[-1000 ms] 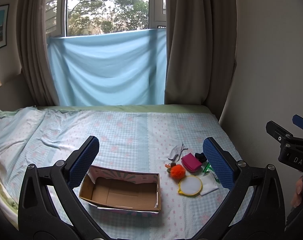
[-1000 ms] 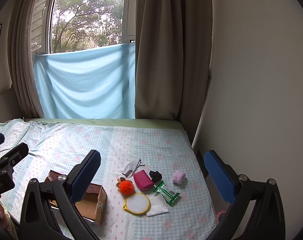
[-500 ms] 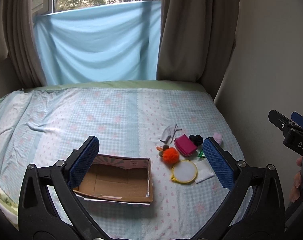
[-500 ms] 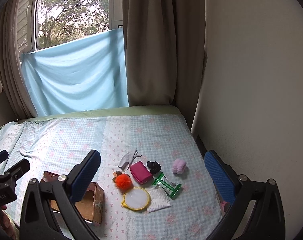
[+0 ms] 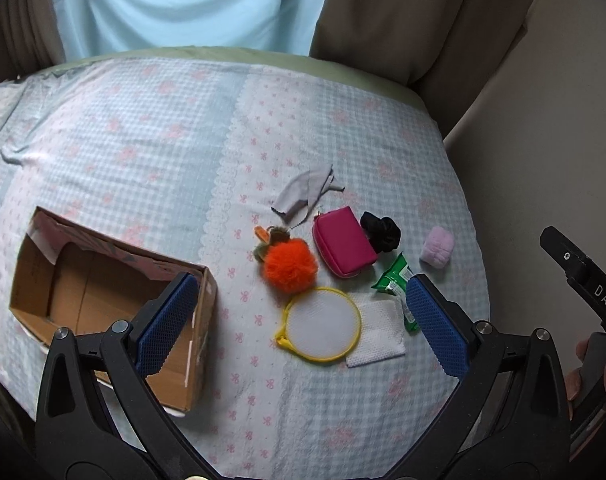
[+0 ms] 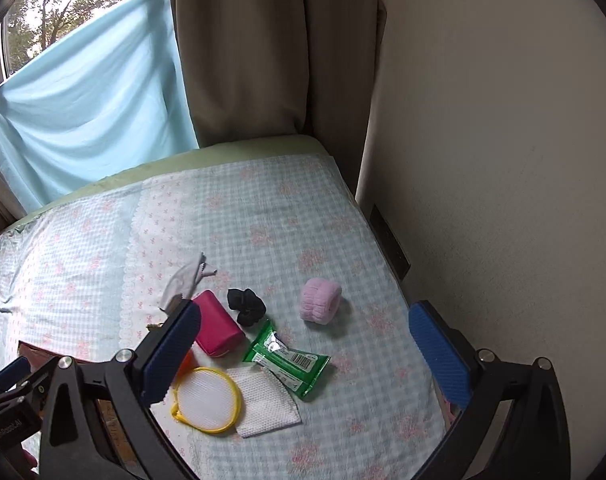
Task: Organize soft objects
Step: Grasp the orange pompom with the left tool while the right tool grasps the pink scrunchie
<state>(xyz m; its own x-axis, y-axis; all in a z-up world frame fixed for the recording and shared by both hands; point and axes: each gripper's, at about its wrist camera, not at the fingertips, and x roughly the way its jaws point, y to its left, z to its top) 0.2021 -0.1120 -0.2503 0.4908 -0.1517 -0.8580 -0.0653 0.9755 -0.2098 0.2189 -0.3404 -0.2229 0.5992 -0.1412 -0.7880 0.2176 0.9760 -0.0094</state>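
1. Left wrist view: my left gripper (image 5: 299,322) hangs over the bed (image 5: 143,140) with its jaws spread wide and nothing between them.
2. An open cardboard box (image 5: 83,280) sits on the bed at the left; its right end lies behind the gripper's left pad.
3. The soft things lie in a cluster to the right of the box, well apart from it.
4. Grey cloth (image 5: 307,194) lies farthest back. In front of it sits the orange pompom (image 5: 290,270), just beside the magenta pouch (image 5: 343,246).
5. A black scrunchie (image 5: 381,230) touches the pouch's right side. The pink roll (image 5: 437,247) sits alone, further right.
6. A yellow-rimmed mesh hoop (image 5: 322,324) lies in front of the pompom, overlapping a white mesh cloth (image 5: 379,328). A green packet (image 5: 395,280) is partly behind the right pad.
7. The other tool's black frame shows at the right edge.
8. Right wrist view: my right gripper (image 6: 303,354) is also wide open and empty, above the same cluster.
9. Here the packet (image 6: 289,358) lies in full view between pouch (image 6: 217,330) and mesh cloth (image 6: 263,402). The hoop (image 6: 207,400) overlaps that cloth's left edge.
10. Scrunchie (image 6: 245,306) sits behind the packet; the roll (image 6: 321,300) is to its right, apart. Grey cloth (image 6: 187,278) lies behind the pouch.
11. The pompom (image 6: 187,360) is mostly hidden by the left pad. Only a corner of the box (image 6: 35,350) shows.
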